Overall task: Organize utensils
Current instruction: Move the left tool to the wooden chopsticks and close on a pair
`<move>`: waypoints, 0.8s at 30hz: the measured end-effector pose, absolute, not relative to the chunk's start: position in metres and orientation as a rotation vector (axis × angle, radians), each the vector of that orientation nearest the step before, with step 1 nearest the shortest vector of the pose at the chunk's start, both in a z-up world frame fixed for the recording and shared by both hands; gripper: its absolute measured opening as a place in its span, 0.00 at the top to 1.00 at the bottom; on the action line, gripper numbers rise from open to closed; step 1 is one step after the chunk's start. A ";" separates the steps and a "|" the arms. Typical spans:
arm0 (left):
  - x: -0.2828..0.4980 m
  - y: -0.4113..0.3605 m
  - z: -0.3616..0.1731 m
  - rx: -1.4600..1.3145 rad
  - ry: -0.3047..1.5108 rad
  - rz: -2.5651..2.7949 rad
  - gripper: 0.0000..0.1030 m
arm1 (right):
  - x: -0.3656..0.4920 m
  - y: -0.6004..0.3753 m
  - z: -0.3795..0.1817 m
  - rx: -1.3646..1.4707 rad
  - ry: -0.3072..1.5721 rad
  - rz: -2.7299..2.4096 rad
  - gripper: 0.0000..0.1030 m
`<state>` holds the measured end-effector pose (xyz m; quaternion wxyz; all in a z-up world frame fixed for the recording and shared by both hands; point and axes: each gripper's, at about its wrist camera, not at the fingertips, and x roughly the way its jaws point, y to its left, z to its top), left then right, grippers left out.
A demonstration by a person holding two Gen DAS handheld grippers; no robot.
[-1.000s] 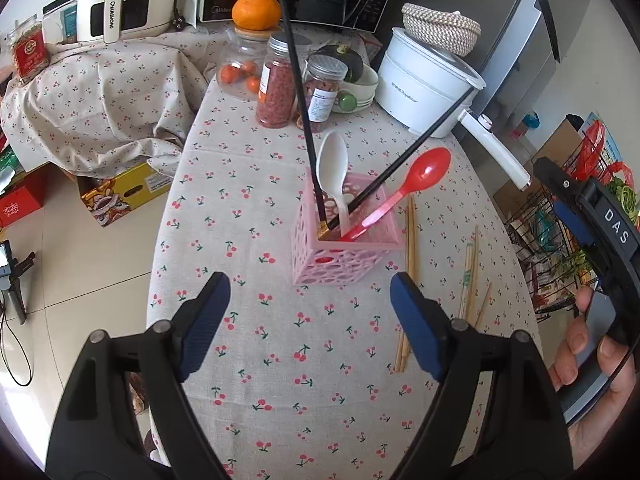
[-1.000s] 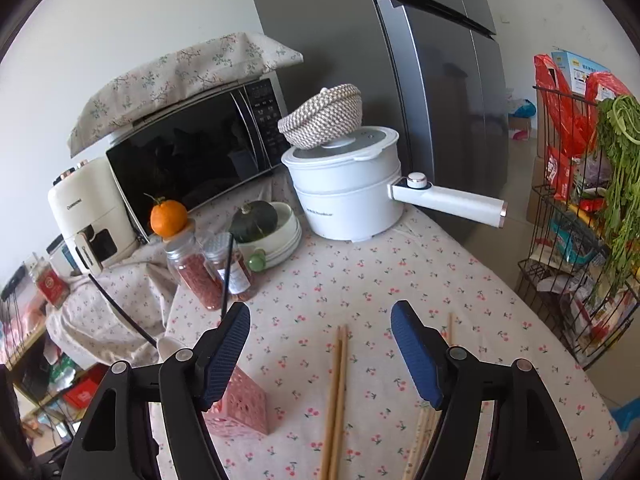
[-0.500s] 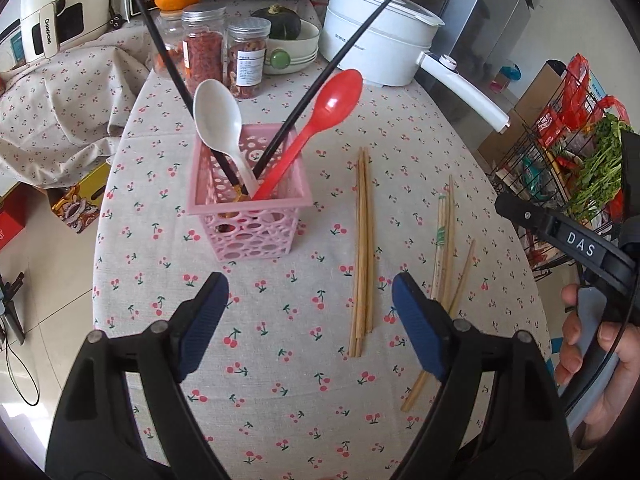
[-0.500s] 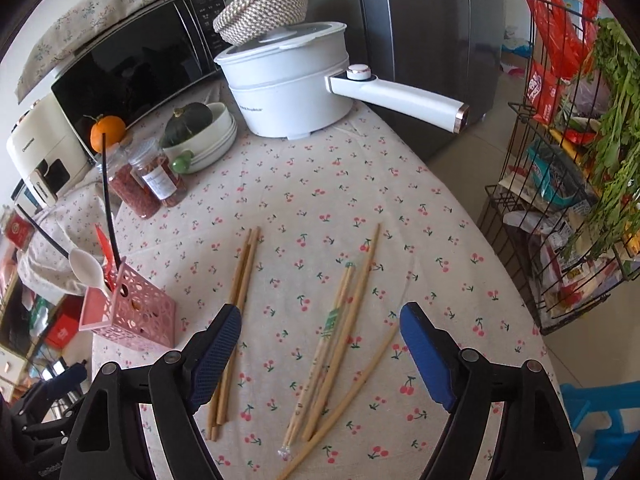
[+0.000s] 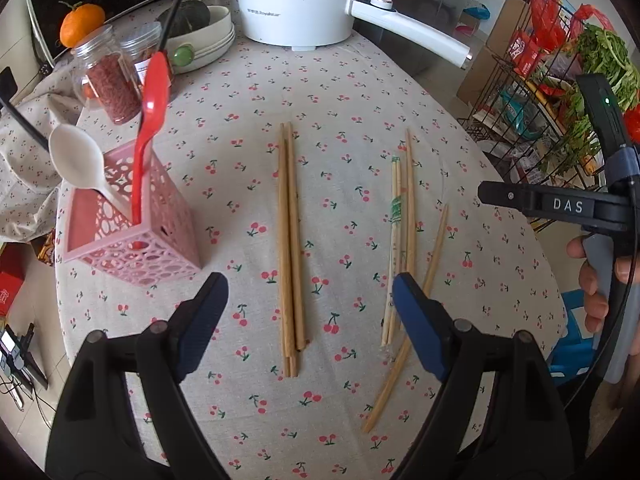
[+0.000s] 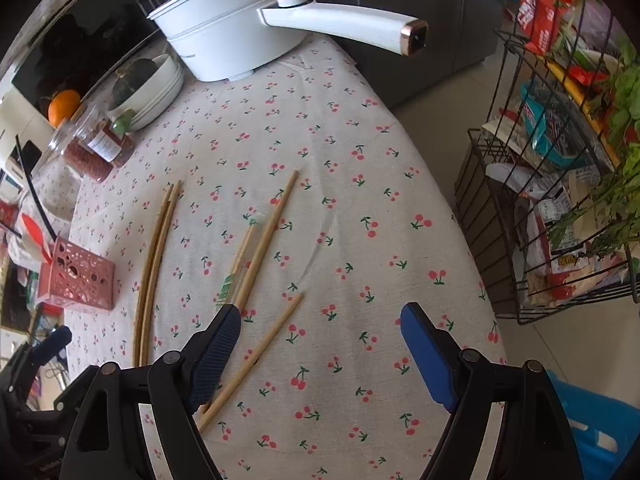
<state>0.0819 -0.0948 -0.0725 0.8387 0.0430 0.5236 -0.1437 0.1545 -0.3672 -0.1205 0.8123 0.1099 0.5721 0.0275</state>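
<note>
Left gripper [image 5: 306, 300]: black plastic arms with round silver rivets, dark blue textured pads on the jaws. Right gripper [image 6: 320, 322]: same build, brighter blue pads; seen at right edge of left view, black bar lettered "DAS", green indicator light, grey handle.

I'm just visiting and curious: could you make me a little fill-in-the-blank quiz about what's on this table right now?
1. The red spoon stands in a ____ basket.
2. The orange sits on top of a ____.
3. The tablecloth is printed with small ____.
4. The left gripper hangs over a pair of ____.

Missing words: pink; jar; cherries; chopsticks
</note>
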 end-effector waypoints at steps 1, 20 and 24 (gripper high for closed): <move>0.086 -0.102 -0.074 0.107 1.107 -0.308 0.18 | 0.158 -0.374 -0.124 0.272 1.235 0.058 0.19; 0.208 -0.134 -0.130 0.136 1.230 -0.042 0.87 | 0.177 -0.371 -0.131 0.266 1.270 0.115 0.19; 0.211 -0.126 -0.134 0.056 1.251 -0.053 0.92 | 0.175 -0.369 -0.129 0.256 1.267 0.119 0.19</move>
